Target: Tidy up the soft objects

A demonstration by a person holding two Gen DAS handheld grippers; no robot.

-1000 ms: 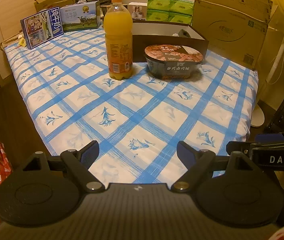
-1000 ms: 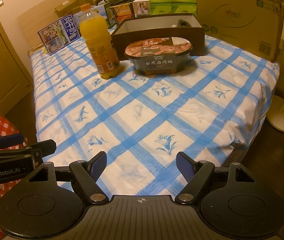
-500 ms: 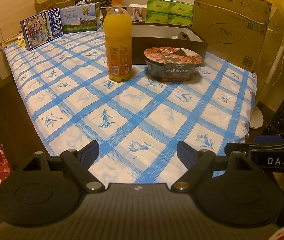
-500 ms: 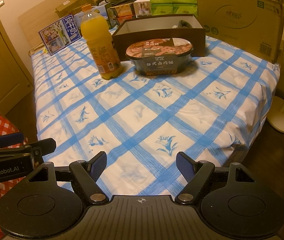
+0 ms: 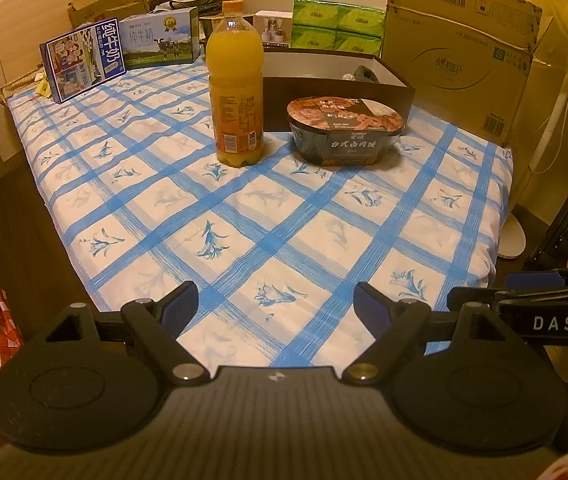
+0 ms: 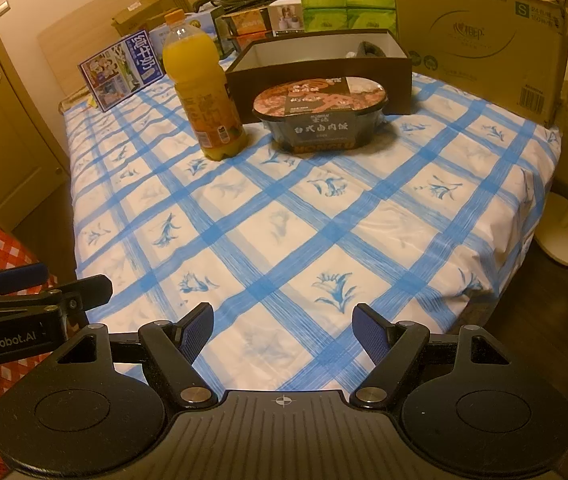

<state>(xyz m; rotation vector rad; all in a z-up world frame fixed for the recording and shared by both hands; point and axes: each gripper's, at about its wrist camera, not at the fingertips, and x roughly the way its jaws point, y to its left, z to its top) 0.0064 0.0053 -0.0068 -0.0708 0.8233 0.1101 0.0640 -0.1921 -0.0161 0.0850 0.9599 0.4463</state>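
The bed (image 5: 284, 216), under a blue-checked sheet, fills the middle of both views; its near half is bare, with its right edge dropping to dark floor at the right of the frame, where a white fan base (image 6: 564, 236) stands; a large carton (image 5: 460, 52) closes off the upper right corner. In the upper middle a dark open box (image 5: 336, 80) sits behind an orange bottle (image 5: 236, 96) and a lidded meal bowl (image 5: 346, 132), the bottle just left of the bowl; inside the box, at its far right end, a grey soft thing (image 5: 364, 74) peeks above the wall, too small to identify. The left hand-held gripper (image 5: 275, 308) and the right hand-held gripper (image 6: 283, 330) stand at the bottom of their frames over the bed's near edge, jaws spread wide and empty, well apart from the box.
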